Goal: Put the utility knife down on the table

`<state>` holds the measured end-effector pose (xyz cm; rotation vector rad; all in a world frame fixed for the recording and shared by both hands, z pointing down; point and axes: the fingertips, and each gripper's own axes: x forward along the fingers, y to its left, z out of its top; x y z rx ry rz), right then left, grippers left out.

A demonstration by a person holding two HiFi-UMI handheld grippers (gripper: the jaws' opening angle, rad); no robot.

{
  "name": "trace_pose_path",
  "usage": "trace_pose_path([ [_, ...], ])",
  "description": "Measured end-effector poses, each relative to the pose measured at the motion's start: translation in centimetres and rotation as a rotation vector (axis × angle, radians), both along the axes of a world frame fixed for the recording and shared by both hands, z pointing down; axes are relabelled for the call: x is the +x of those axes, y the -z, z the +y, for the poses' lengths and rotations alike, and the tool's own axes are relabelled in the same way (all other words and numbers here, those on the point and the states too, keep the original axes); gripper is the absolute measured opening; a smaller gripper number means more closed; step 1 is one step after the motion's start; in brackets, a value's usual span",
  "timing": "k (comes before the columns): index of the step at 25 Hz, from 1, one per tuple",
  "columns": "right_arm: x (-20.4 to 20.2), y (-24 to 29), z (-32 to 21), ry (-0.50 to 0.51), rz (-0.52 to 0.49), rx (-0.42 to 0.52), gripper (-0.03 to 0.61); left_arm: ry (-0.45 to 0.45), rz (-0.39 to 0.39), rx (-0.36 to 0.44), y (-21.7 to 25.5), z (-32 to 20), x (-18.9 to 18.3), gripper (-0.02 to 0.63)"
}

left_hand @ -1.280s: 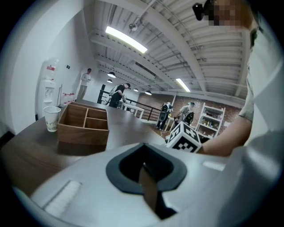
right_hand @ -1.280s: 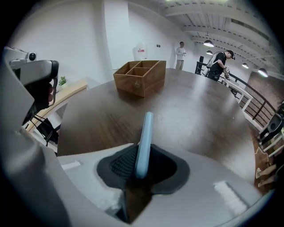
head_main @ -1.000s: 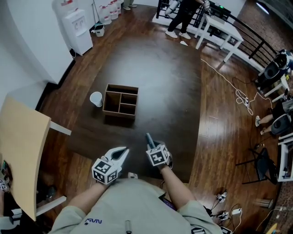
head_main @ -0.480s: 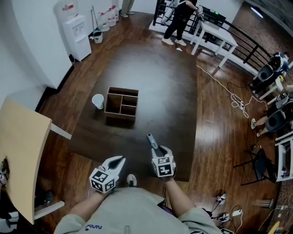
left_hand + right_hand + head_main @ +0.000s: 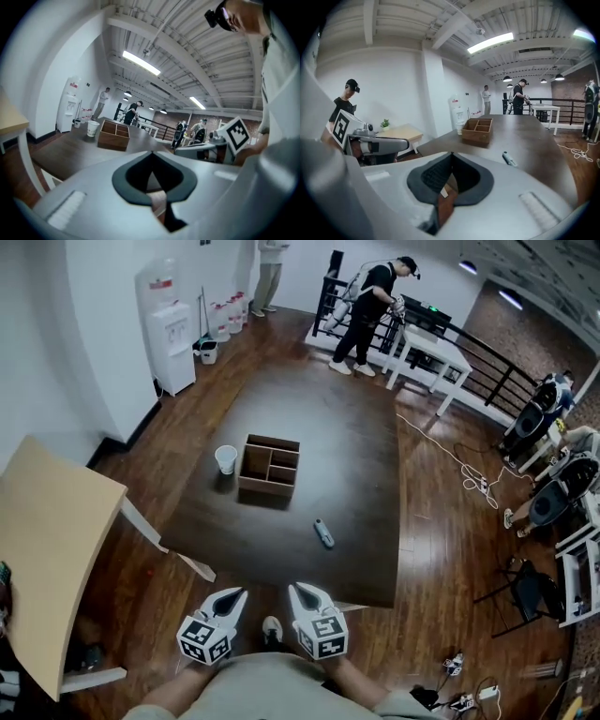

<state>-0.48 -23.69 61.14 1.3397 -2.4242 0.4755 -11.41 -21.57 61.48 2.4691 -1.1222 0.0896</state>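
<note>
The grey-blue utility knife [image 5: 323,532] lies flat on the dark brown table [image 5: 309,427], just right of its middle near the front, with nothing touching it. It also shows in the right gripper view, where the knife [image 5: 509,159] rests ahead and to the right of the jaws. My right gripper [image 5: 298,591] hangs shut and empty off the table's near edge, close to my body. My left gripper [image 5: 235,596] is beside it, also shut and empty. Each gripper's own view shows its tips [image 5: 151,153] [image 5: 451,153] meeting with nothing between them.
A wooden divided box [image 5: 269,465] stands mid-table with a white paper cup [image 5: 226,458] at its left. A beige table [image 5: 47,549] is on the left, a water dispenser [image 5: 173,343] by the wall. People [image 5: 370,306] stand at a white table [image 5: 427,348] at the back; cables [image 5: 469,474] lie on the floor at right.
The right gripper let go of the knife, which now lies on the table, then shut and drew back toward my body. The left gripper also pulled back off the table edge.
</note>
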Motion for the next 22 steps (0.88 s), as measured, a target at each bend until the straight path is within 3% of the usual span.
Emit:
trace_pose_path([
  [4,-2.9,1.6,5.1,0.003,-0.054,0.047,0.002,0.031,0.025,0.05,1.6,5.2,-3.2,0.002],
  [10,-6.1,4.4,13.3,0.006,-0.052,0.104,0.002,0.043,0.052,0.092,3.3,14.1,-6.2,0.002],
  [15,-7.8,6.6,18.6,0.041,-0.039,0.127,0.002,0.047,0.075,0.104,4.9,19.1,-7.0,0.002],
  [22,-7.0,9.5,22.9,0.051,-0.043,0.199,0.002,0.041,0.116,0.163,7.1,23.5,-5.9,0.002],
])
